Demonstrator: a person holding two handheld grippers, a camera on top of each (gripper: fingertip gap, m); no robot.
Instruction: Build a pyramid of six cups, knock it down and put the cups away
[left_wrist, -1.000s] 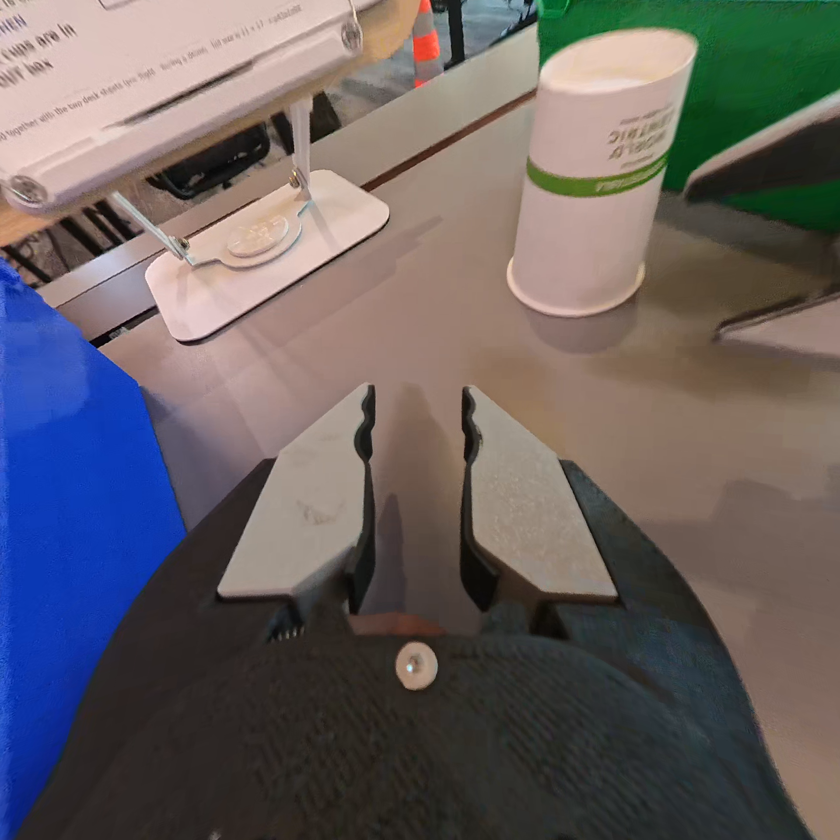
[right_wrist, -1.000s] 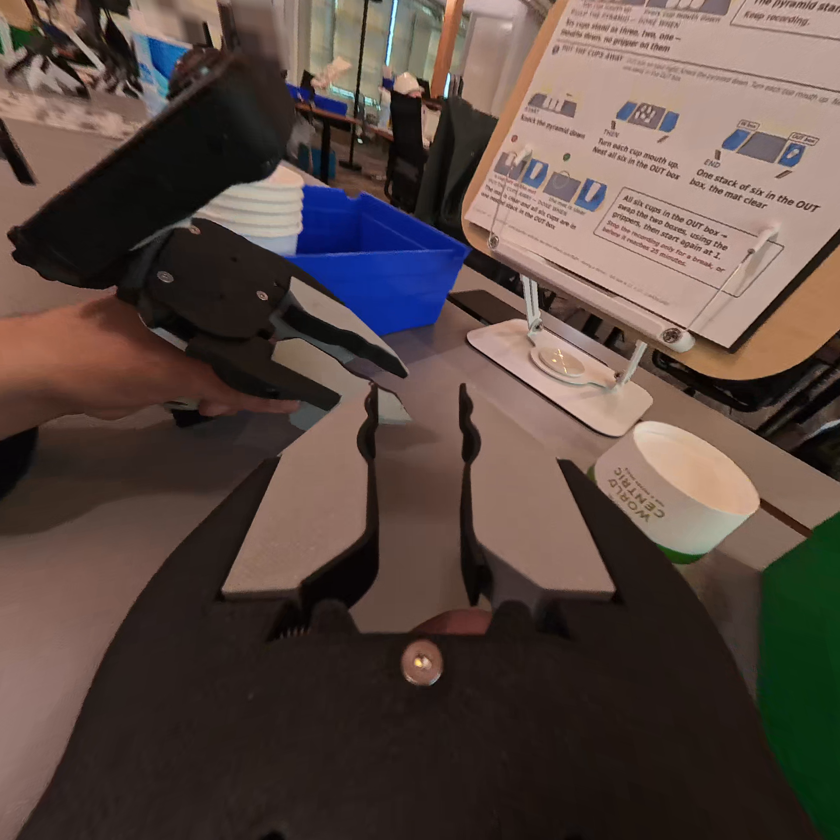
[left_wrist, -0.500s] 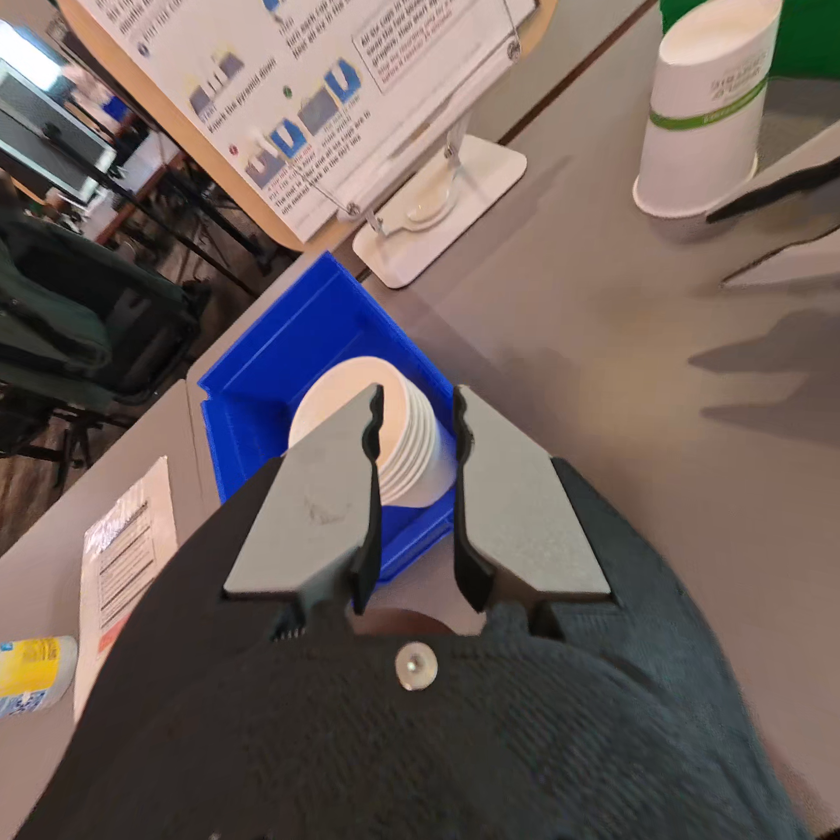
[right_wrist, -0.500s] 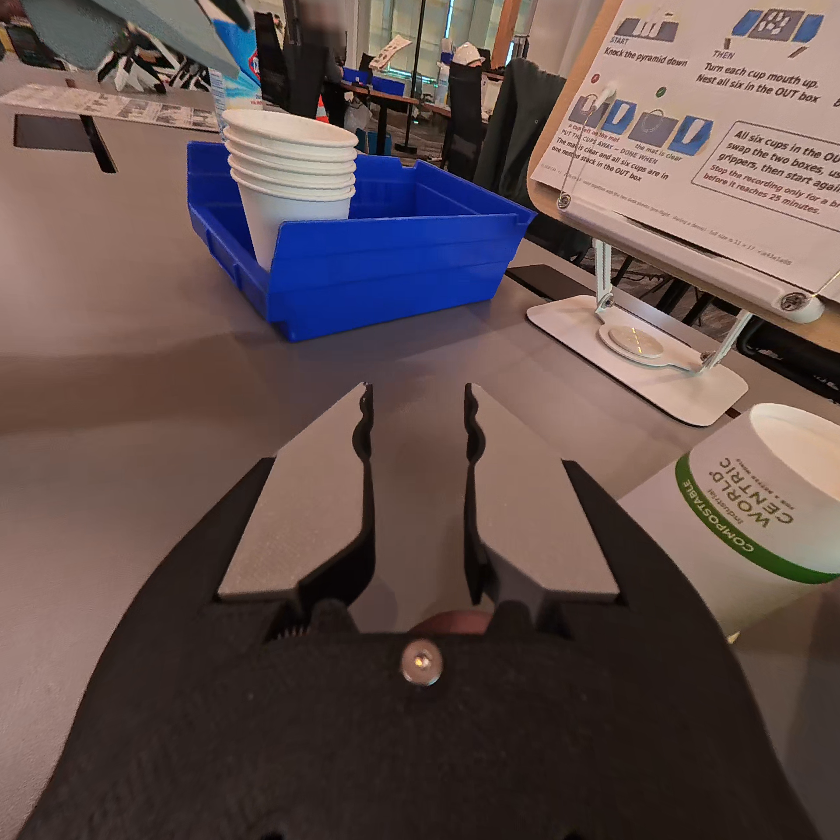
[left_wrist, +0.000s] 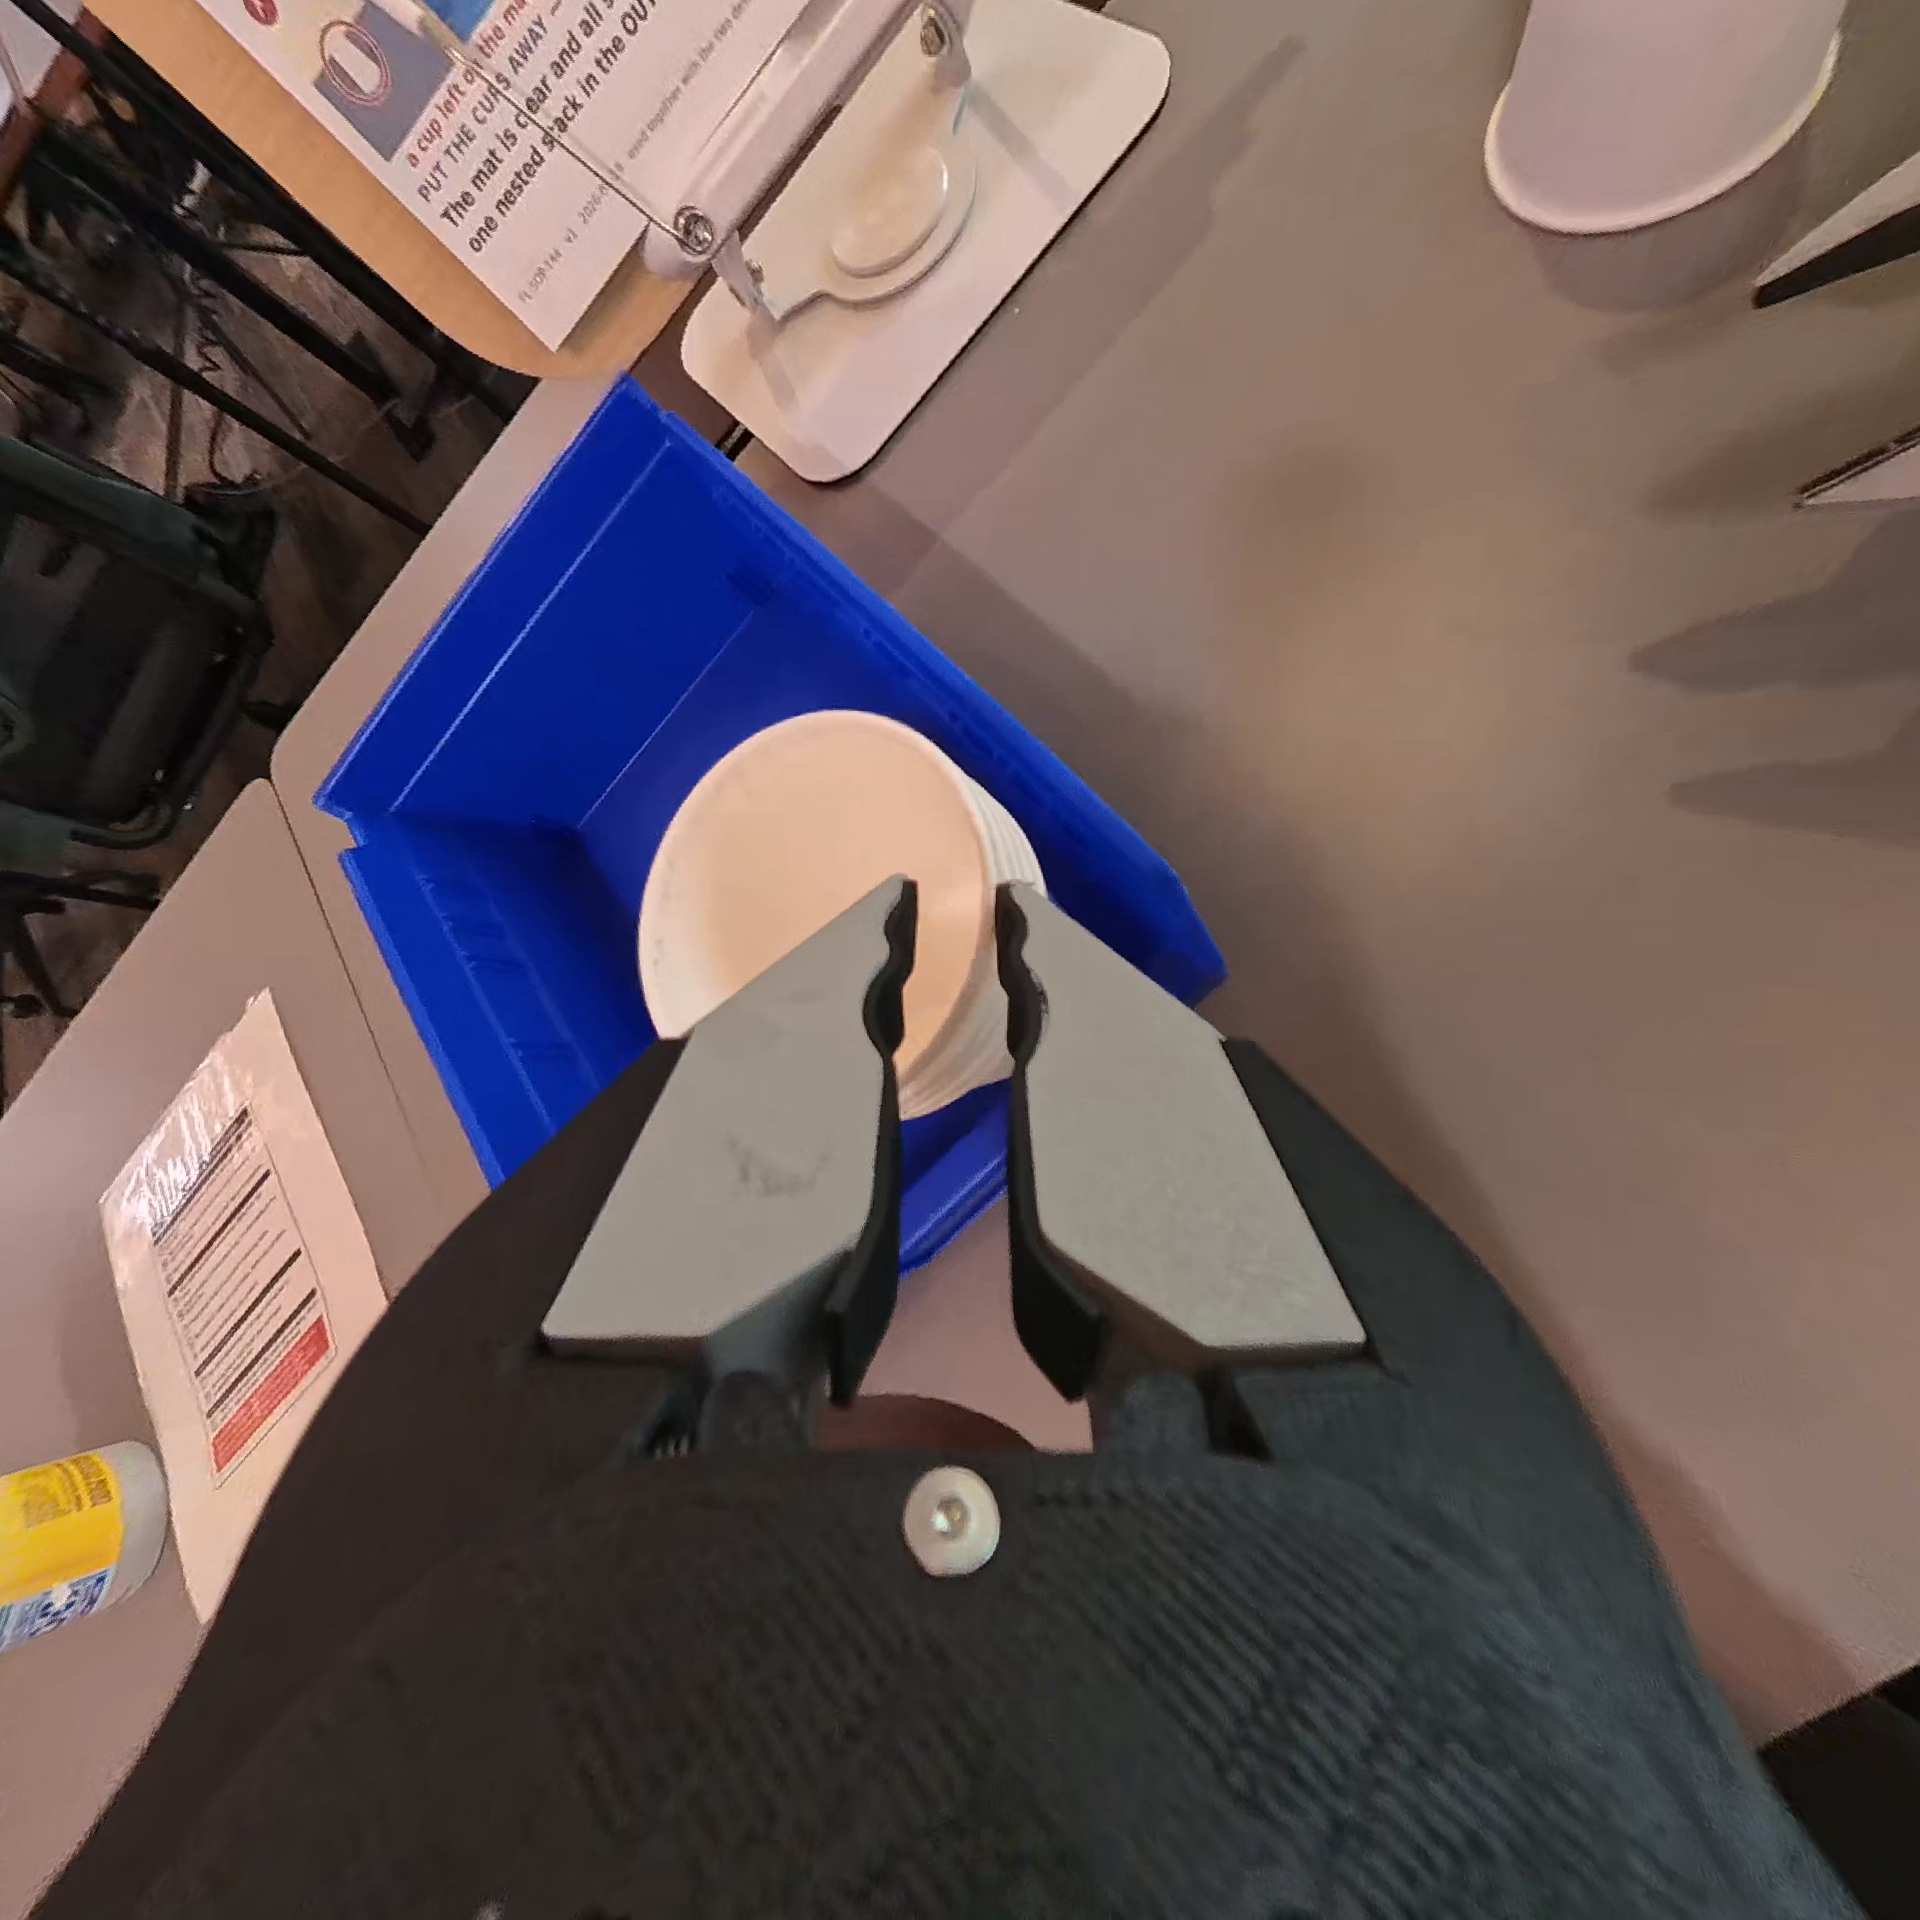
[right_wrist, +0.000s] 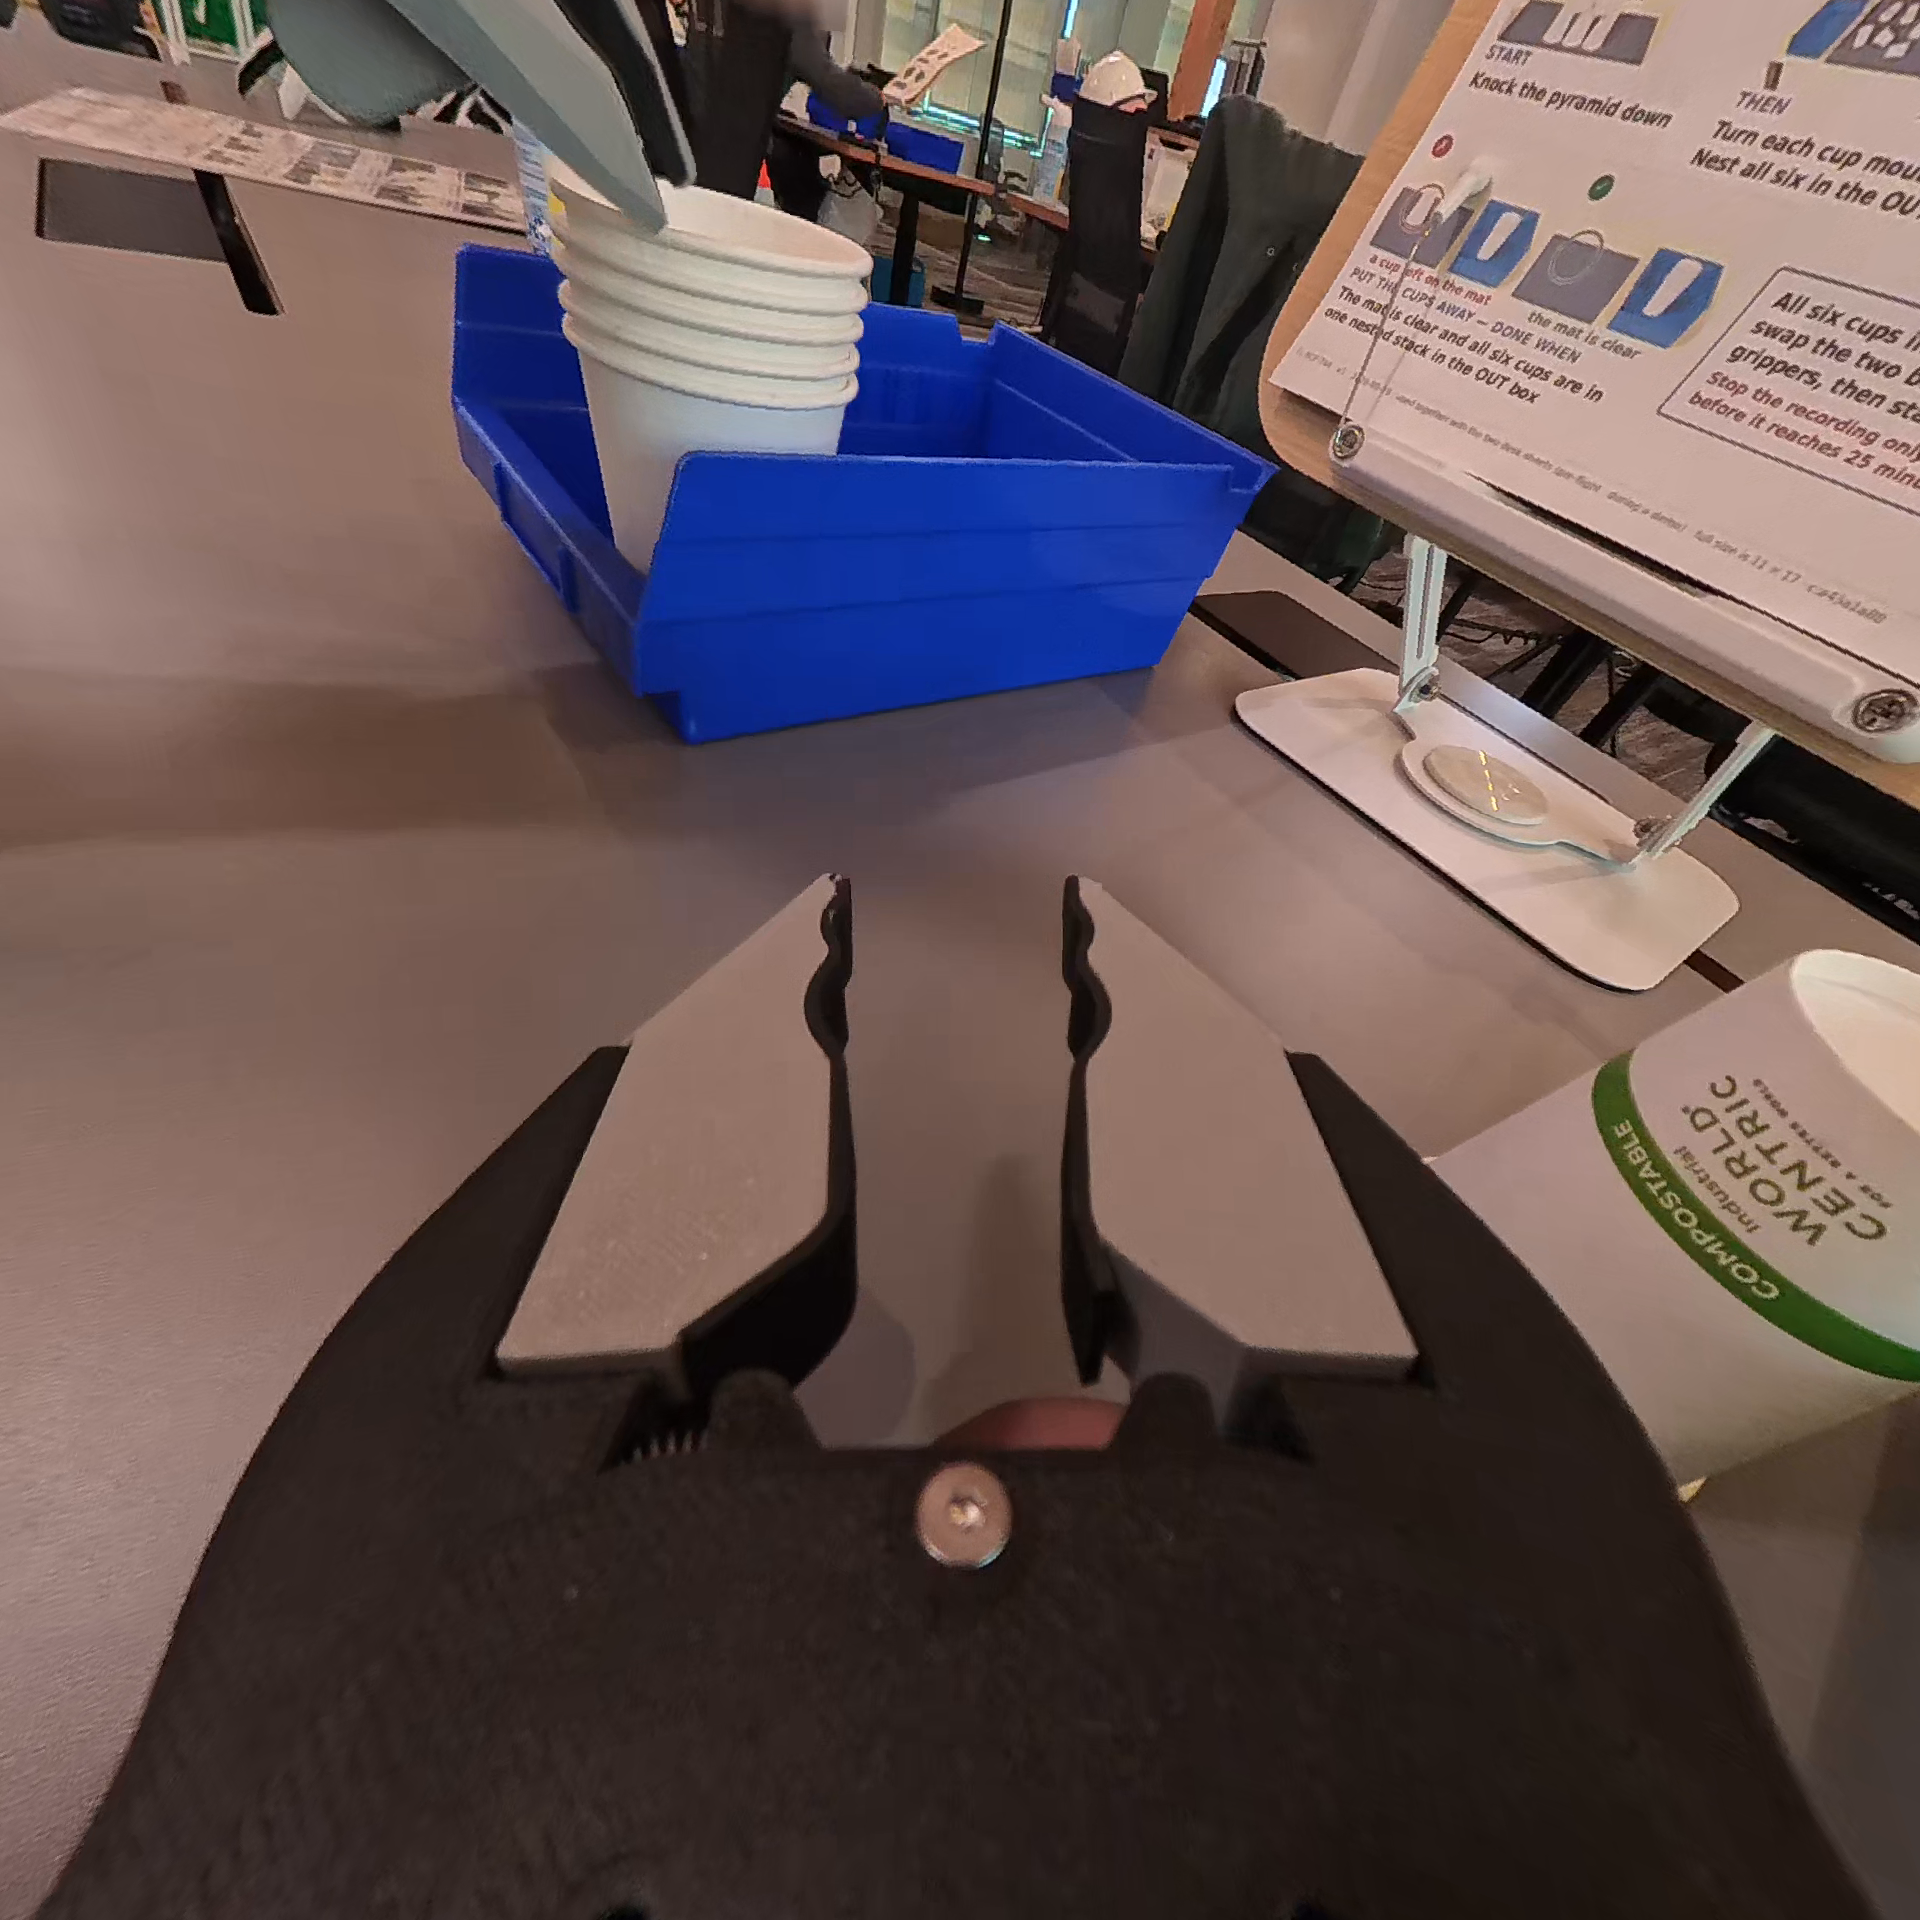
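Note:
A stack of several nested white cups (left_wrist: 810, 862) stands mouth up in the blue bin (left_wrist: 582, 727). My left gripper (left_wrist: 954, 899) hangs over the stack's near rim, its jaws narrowed but still apart, one finger over the top cup's mouth and one outside it. The stack (right_wrist: 717, 343), the bin (right_wrist: 935, 582) and the left gripper's fingers (right_wrist: 613, 135) also show in the right wrist view. A single white cup with a green band (right_wrist: 1714, 1195) stands upside down on the grey table, also seen in the left wrist view (left_wrist: 1652, 104). My right gripper (right_wrist: 953, 888) is open and empty, low over the table, left of that cup.
A tilted instruction board on a white stand (right_wrist: 1507, 821) sits behind the single cup and right of the bin; it shows in the left wrist view (left_wrist: 914, 260). A laminated sheet (left_wrist: 229, 1247) and a yellow-labelled bottle (left_wrist: 62, 1538) lie left of the bin. The table drops off behind the bin. Spacing between my two grippers at the tips: around 20 centimeters.
My left gripper has swung left from the table to above the cup stack, come down close to its rim, and its jaws have narrowed. My right gripper has moved nearer the banded cup.

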